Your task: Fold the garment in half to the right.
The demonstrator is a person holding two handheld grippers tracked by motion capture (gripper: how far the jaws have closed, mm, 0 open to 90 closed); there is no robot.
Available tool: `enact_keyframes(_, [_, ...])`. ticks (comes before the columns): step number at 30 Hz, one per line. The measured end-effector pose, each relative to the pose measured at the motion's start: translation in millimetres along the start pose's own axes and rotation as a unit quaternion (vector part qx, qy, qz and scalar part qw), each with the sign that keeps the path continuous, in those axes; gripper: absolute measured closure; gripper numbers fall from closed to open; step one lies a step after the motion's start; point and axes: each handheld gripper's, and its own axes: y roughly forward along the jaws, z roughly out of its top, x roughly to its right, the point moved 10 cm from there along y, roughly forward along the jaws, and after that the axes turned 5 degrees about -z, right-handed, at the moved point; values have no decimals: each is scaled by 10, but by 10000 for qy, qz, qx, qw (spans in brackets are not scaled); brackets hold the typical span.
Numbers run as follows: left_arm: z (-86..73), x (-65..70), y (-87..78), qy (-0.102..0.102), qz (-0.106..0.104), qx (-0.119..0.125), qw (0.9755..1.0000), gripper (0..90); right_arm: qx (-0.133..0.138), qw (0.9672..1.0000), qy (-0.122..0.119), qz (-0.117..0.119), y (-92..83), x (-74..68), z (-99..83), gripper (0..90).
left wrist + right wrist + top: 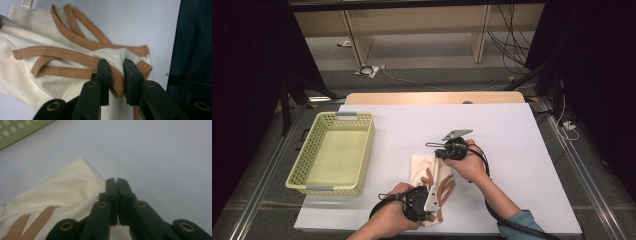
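A cream cloth [422, 167] with brown straps [444, 187] lies crumpled on the white table cover, near its front middle. My left gripper [436, 207] comes in at the cloth's near end. In the left gripper view its jaws [117, 75] stand a little apart, pinching a folded brown strap [117, 82] and a bit of cream cloth [50, 72]. My right gripper [439, 152] rests at the cloth's far right corner. Its jaws [116, 182] are pressed together beside the cream cloth's edge [67, 187]. I see nothing between their tips.
A pale green perforated basket [366, 159] stands empty at the left of the table, and its corner [15, 132] shows in the right gripper view. White cover [512, 150] stretches to the right and behind. Dark denim [192, 50] is close by the left gripper.
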Motion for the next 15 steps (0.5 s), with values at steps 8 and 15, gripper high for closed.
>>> enact_keyframes(8, [126,0,-150,-275,62,370,9989,499,-38,10000,-6,-42,9,31,-24,888])
enact_keyframes(15, [148,-91,-331,-508,185,675,9963,351,-73,9999,-1,-94,-3,62,-54,887])
